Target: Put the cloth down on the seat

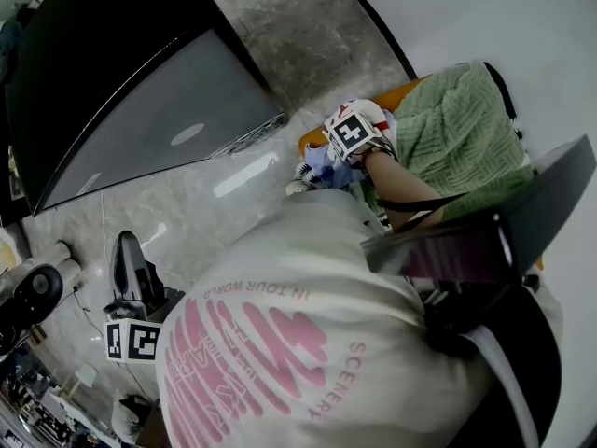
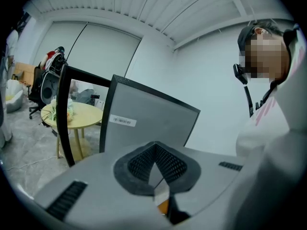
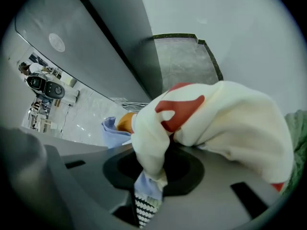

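Observation:
My right gripper (image 1: 328, 161) is shut on a white cloth (image 3: 211, 123) with red patches and a pale blue part; the bunched fabric is pinched between the jaws and spills over them. In the head view the cloth (image 1: 317, 171) hangs just left of an orange seat (image 1: 403, 92), whose top is covered by a green knitted blanket (image 1: 462, 133). The blanket (image 3: 301, 143) shows at the far right of the right gripper view. My left gripper (image 1: 124, 250) is low at the left, over the floor and away from the seat. Its jaws (image 2: 154, 150) meet with nothing between them.
A large dark grey panel (image 1: 140, 110) leans over the marble floor (image 1: 280, 26) to the left of the seat. A white wall (image 1: 504, 17) runs behind the seat. A round yellow table (image 2: 79, 114) and a black chair (image 2: 45, 80) stand far off.

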Available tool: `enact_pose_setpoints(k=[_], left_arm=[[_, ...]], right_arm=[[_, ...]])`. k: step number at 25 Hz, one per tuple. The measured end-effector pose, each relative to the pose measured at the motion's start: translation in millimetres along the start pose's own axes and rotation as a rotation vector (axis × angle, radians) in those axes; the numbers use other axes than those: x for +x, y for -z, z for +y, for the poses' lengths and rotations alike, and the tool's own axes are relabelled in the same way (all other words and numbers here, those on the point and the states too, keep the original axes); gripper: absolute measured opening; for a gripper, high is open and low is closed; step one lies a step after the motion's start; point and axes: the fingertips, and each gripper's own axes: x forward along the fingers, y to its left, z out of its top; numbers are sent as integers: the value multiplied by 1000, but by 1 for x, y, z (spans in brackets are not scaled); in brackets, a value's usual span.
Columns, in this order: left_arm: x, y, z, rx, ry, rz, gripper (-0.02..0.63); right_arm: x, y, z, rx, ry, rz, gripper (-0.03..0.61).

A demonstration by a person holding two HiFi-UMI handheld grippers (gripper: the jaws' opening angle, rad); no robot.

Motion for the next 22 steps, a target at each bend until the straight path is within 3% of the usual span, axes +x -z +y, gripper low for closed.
enact_pose_setpoints(k=[6, 13, 18, 22], left_arm=[[3, 1, -2, -25, -9, -26, 9], [16, 8, -5, -15, 30, -45, 9], [21, 9, -7, -18, 40, -65, 9], [24, 14, -5, -15, 34, -60, 9]], right_arm=[[-1, -4, -2, 16, 17, -57, 97], [1, -24, -12, 11, 58, -105, 151], [-4, -30, -28, 88, 67, -121, 256], [-21, -35, -55, 159, 151, -176, 276]])
